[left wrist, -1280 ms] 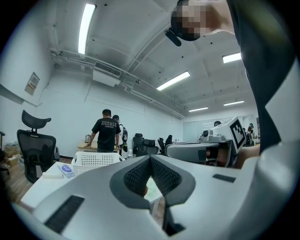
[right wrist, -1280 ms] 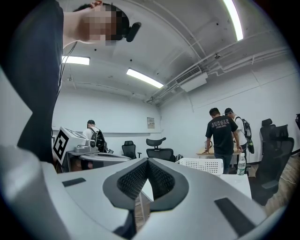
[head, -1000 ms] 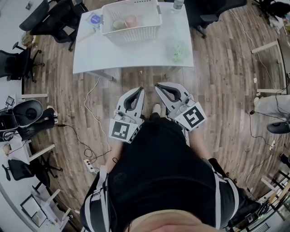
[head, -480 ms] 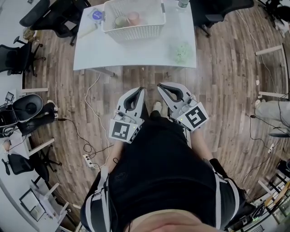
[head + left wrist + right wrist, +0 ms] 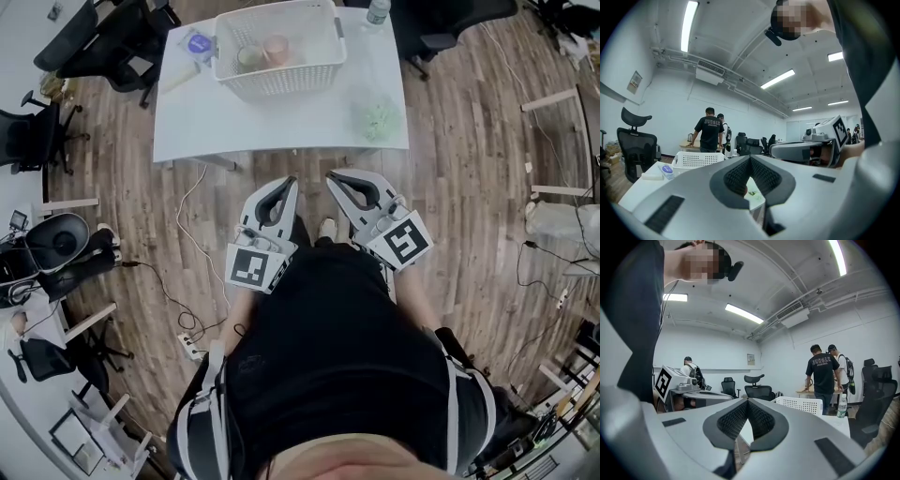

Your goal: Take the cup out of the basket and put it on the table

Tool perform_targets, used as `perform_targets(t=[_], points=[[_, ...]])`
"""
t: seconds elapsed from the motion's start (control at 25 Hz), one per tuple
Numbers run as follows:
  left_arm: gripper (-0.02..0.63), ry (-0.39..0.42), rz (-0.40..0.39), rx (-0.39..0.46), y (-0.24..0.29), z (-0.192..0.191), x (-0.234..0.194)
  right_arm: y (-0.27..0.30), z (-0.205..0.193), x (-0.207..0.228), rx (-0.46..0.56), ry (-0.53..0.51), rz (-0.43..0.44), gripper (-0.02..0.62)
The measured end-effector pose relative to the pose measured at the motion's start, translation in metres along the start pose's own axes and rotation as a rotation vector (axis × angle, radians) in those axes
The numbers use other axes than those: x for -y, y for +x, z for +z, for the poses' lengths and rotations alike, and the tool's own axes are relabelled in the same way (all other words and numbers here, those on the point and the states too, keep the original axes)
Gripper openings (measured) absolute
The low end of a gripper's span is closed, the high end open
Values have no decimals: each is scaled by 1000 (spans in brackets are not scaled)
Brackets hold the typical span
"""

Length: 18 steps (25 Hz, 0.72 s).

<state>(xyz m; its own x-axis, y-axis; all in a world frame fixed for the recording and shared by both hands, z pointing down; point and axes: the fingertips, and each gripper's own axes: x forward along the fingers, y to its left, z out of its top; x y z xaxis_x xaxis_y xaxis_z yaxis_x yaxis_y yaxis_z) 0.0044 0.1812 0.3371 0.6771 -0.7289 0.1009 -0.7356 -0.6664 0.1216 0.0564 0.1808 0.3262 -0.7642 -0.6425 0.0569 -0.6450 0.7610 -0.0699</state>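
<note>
Two sets of tongs sit tucked in close to the person's body, the left tongs [image 5: 287, 182] and the right tongs [image 5: 331, 176] side by side over the wooden floor, and each gripper view shows its jaw tips pressed together with nothing between them. Ahead, well apart from both, the white desk [image 5: 281, 127] carries everything that matters. At its near right corner lies a small green bundle [image 5: 377, 116]. Farther back stands the white lattice basket [image 5: 286, 82], and inside it, toward the left end, are two cups side by side: a green cup [image 5: 248, 58] and a pink cup [image 5: 276, 49], both apparently upright with mouths up, and which one is meant I cannot tell. They look small and light, likely stiff-walled and a bit slick, so the best hold is probably over the rim, one jaw inside and one outside, squeezing gently. The basket's high walls call for a straight lift. Left of the basket rests a blue-lidded tub [image 5: 198, 43]; beyond its right end stands a bottle [image 5: 375, 11].
</note>
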Motion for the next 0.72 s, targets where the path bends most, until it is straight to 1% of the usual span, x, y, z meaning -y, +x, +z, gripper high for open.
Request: perform_targets(t=[0.16,0.36,0.6,0.72], points=[[18,21,-21,-3,4,3,-21,23,4,2,2,-10,-7,18],[18,36,-23,-16,7,11,-54,57,11,4,8,-21,-20,18],[18,50,-53,14,9,21,-88,96,17,6,-7,-39,-30,18],[19,74,-65,17,10,25,-109,116,24,14,1,-44,-56,18]])
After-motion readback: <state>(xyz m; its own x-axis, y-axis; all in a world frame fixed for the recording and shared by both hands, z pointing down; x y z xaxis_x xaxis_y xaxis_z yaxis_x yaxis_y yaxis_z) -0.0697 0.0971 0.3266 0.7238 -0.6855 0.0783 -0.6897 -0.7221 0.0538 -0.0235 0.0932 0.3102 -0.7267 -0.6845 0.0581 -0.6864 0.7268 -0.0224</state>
